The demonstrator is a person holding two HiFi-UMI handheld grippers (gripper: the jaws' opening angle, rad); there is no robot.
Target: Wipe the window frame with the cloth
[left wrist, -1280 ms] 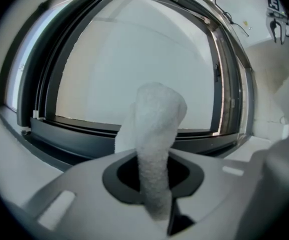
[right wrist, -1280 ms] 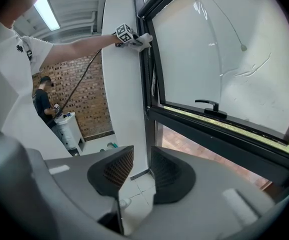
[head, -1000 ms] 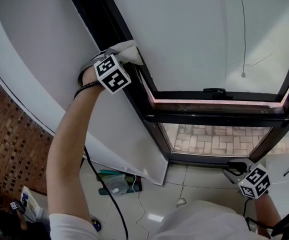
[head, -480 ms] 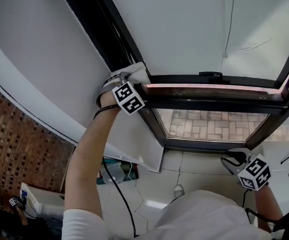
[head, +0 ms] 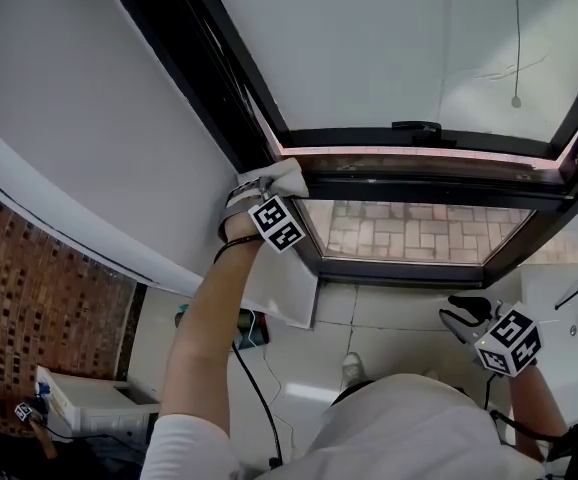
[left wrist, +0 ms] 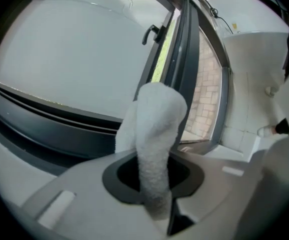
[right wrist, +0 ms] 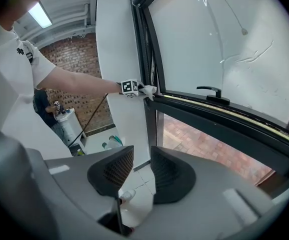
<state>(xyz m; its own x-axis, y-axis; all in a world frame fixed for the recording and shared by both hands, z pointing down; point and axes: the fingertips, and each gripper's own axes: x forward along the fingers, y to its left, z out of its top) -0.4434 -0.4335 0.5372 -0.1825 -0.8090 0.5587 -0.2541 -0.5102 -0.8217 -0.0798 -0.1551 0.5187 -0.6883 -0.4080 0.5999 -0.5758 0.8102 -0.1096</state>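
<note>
- Against the left upright of the dark window frame (head: 214,88), at its junction with the crossbar, the left gripper (head: 261,194) clamps a white cloth (head: 279,176).
- Low at near right, the right gripper (head: 466,317) hangs well apart, jaws narrowly parted.

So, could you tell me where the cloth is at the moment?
Head view, left of centre: the cloth is clamped in the left gripper, against the window frame where its left upright meets the crossbar.

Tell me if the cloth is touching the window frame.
Touching. The right gripper view shows the cloth pressed against the window frame at its corner, with no gap between them.
</note>
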